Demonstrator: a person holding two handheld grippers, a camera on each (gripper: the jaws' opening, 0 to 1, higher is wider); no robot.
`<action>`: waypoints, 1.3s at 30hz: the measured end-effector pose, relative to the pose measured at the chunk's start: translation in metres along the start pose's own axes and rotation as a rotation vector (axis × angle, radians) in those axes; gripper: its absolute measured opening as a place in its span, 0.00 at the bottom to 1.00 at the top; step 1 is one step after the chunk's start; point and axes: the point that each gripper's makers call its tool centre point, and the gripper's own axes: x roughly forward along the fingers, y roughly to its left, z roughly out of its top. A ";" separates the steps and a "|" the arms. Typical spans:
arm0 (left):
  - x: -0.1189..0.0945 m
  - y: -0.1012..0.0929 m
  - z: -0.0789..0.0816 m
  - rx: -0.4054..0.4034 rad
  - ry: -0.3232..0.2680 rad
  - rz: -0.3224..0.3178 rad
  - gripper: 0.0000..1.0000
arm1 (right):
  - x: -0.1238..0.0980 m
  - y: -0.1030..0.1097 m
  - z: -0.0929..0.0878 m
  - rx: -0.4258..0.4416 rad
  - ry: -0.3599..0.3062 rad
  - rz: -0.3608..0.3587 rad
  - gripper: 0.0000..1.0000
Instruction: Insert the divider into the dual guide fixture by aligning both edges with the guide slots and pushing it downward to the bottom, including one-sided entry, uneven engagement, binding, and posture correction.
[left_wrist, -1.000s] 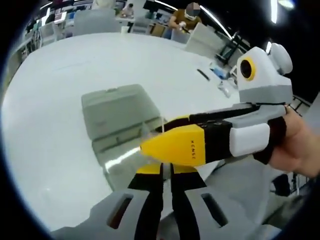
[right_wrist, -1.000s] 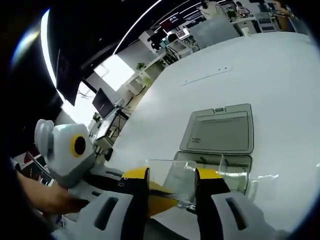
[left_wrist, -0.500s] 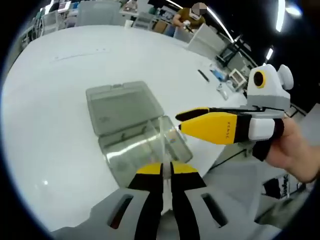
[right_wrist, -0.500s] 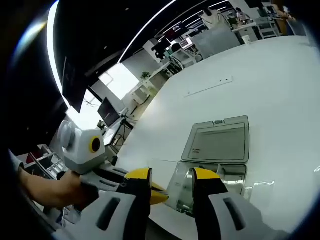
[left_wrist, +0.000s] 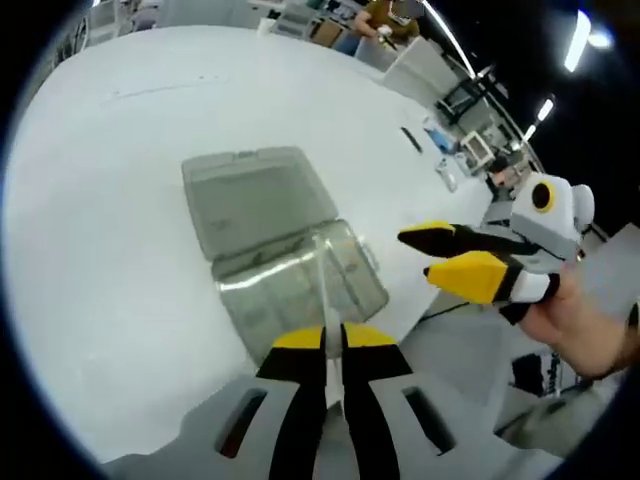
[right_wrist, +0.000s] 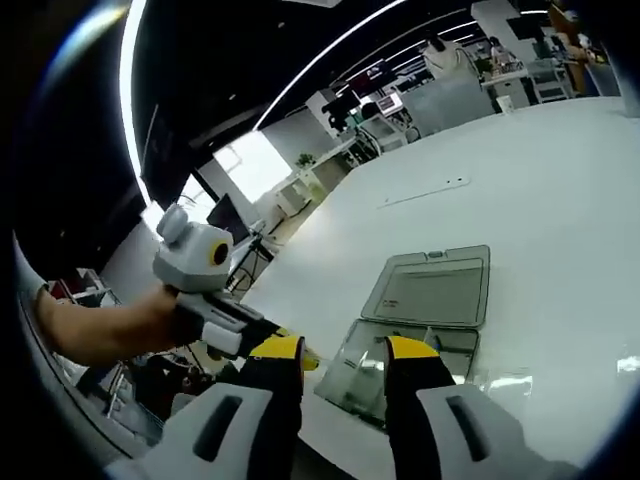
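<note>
A clear plastic box lies on the white table with its lid (left_wrist: 255, 195) folded open behind the slotted base (left_wrist: 300, 290). My left gripper (left_wrist: 333, 340) is shut on the thin clear divider (left_wrist: 324, 275), which stands on edge over the base's right part. My right gripper (left_wrist: 420, 255), held by a hand, hovers open to the right of the box, apart from the divider. In the right gripper view my right gripper (right_wrist: 345, 350) is open with nothing between its jaws. Beyond it are the box base (right_wrist: 410, 350), its lid (right_wrist: 435, 290) and the divider (right_wrist: 350, 368). The left gripper (right_wrist: 306, 361) comes in from the left.
The white table (left_wrist: 110, 180) spreads wide to the left of and behind the box. Its near edge (left_wrist: 430, 305) runs just right of the box. A dark pen (left_wrist: 408, 139) and small items lie at the far right. Chairs and desks stand beyond.
My right gripper has drawn back to the right, away from the divider and box. The left gripper still holds the divider over the base.
</note>
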 end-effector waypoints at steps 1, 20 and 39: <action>0.000 0.001 0.000 -0.005 0.013 0.002 0.02 | -0.001 0.000 -0.003 -0.007 0.000 0.003 0.27; 0.009 0.018 0.006 -0.184 0.138 0.034 0.02 | -0.011 0.023 -0.025 -0.152 0.012 0.053 0.27; 0.024 0.031 -0.002 -0.272 0.246 0.095 0.02 | -0.011 0.035 -0.042 -0.336 0.052 0.096 0.36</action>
